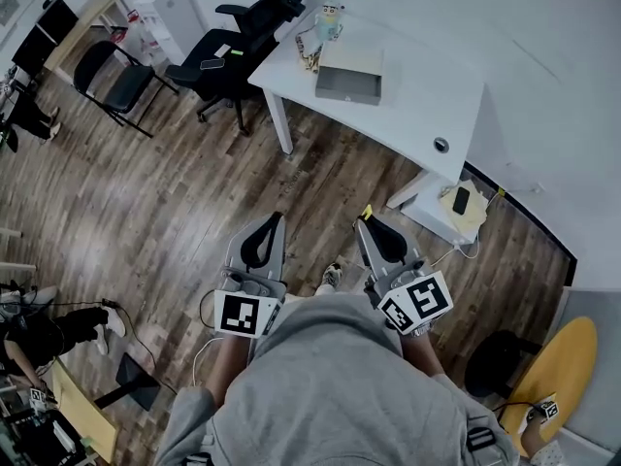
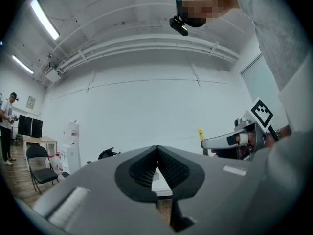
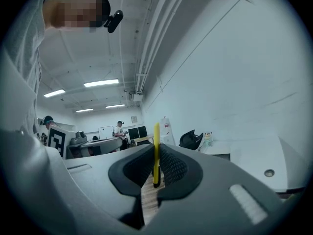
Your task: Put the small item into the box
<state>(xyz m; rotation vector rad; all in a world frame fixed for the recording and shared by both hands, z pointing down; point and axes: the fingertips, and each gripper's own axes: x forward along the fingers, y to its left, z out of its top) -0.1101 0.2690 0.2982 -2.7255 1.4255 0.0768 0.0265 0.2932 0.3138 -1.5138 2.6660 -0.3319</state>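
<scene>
My right gripper [image 3: 157,166] clamps the thin yellow stick [image 3: 156,148], end poking past the tips, with the grey box [image 1: 349,74] well ahead of them, while the left gripper [image 2: 157,156] is closed and empty.

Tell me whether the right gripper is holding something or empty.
Holding: the right gripper is shut on a thin yellow item that sticks up from between its jaws.

An open-plan office, shown by a white desk [image 1: 408,95] at the far wall, black swivel chairs [image 1: 209,68] beside it, a folding chair [image 1: 116,78] far left, plank floor [image 1: 175,212], dark monitors [image 2: 28,126] and ceiling strip lights [image 2: 44,18].
</scene>
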